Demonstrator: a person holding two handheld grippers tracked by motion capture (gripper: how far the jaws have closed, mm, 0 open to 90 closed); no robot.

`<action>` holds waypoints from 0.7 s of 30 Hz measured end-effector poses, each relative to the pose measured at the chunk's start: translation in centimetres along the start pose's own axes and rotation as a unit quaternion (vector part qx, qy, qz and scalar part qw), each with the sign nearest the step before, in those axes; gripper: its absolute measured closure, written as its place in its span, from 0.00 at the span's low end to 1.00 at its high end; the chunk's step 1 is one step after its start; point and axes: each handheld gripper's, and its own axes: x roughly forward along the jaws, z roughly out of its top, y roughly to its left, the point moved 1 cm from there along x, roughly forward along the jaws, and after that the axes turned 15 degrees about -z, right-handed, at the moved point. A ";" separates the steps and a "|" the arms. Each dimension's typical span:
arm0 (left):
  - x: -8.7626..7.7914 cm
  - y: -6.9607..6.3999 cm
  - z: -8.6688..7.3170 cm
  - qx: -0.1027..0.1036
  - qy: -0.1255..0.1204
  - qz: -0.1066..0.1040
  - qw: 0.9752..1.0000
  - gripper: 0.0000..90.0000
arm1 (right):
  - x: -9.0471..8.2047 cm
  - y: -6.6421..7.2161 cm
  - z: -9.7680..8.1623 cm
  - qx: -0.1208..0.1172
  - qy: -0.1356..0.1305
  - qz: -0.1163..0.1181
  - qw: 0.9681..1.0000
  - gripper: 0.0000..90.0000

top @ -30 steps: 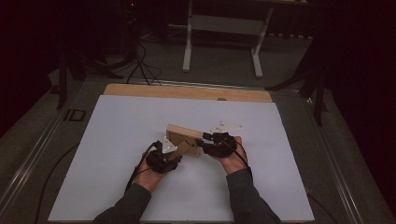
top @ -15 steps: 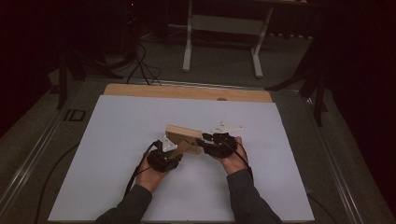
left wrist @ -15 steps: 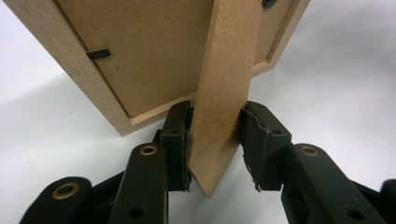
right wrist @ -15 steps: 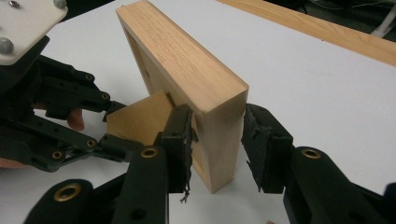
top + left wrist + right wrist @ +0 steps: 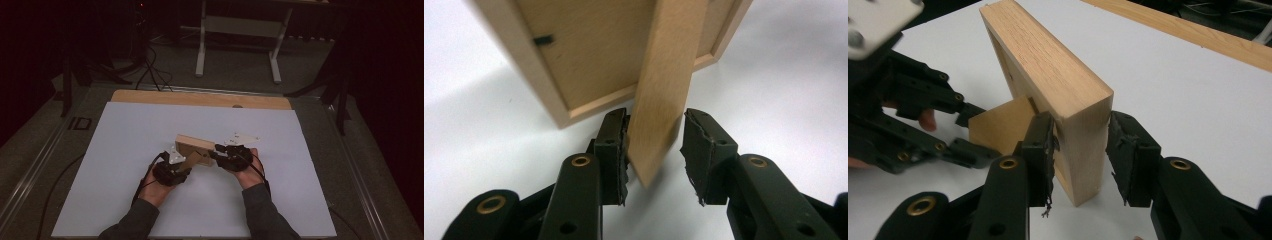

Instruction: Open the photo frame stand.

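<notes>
Working on a wooden frame (image 5: 192,145), stood upright on one edge just nearer than the middle of the white sheet (image 5: 125,150) that covers the bench (image 5: 200,99), back side turned toward the left hand. With the left tool (image 5: 654,150), clamped across the thin back strut (image 5: 664,75), a pad on each flat edge, the strut's free end hanging just above the sheet. With the right tool (image 5: 1080,150), clamped over the frame's end, one pad on the back and the other on the front, those jaws having just been closing in with the wood between them. Probably about to swing the strut out so as to prop the frame on the sheet. Plenty to go wrong from here, judging by the holds. Pulling the strut too far or sideways: likely to strain or tear its hinge, or to snap so thin a board. Gripping only the strut's tip: easy to lose it, since it tapers and could slide out from the pads. Holding the frame near one corner only: room to pivot and topple flat onto the sheet if that grip slackens. Tugging with both hands in opposite directions: apt to twist the frame or skid its lower edge along the smooth sheet.
</notes>
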 end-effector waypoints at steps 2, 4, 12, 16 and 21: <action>-0.3 0.3 -0.2 -0.008 -0.003 -0.004 1.000 0.69 | 0.0 0.0 0.0 0.000 -0.001 0.000 1.000 0.70; -0.4 0.4 -0.3 -0.012 -0.004 -0.010 1.000 0.70 | -0.1 0.1 -0.1 -0.002 -0.001 0.000 1.000 0.70; -0.4 0.2 -0.3 -0.002 0.000 -0.014 1.000 0.73 | -0.4 0.3 -0.3 -0.010 -0.004 0.004 1.000 0.70; -0.8 0.2 -0.3 0.002 -0.001 -0.017 1.000 0.78 | -0.7 0.6 -0.5 -0.015 -0.006 0.006 1.000 0.70; -0.8 0.2 -0.4 0.003 0.001 -0.019 1.000 0.78 | -0.8 0.7 -0.7 -0.015 -0.007 0.008 1.000 0.70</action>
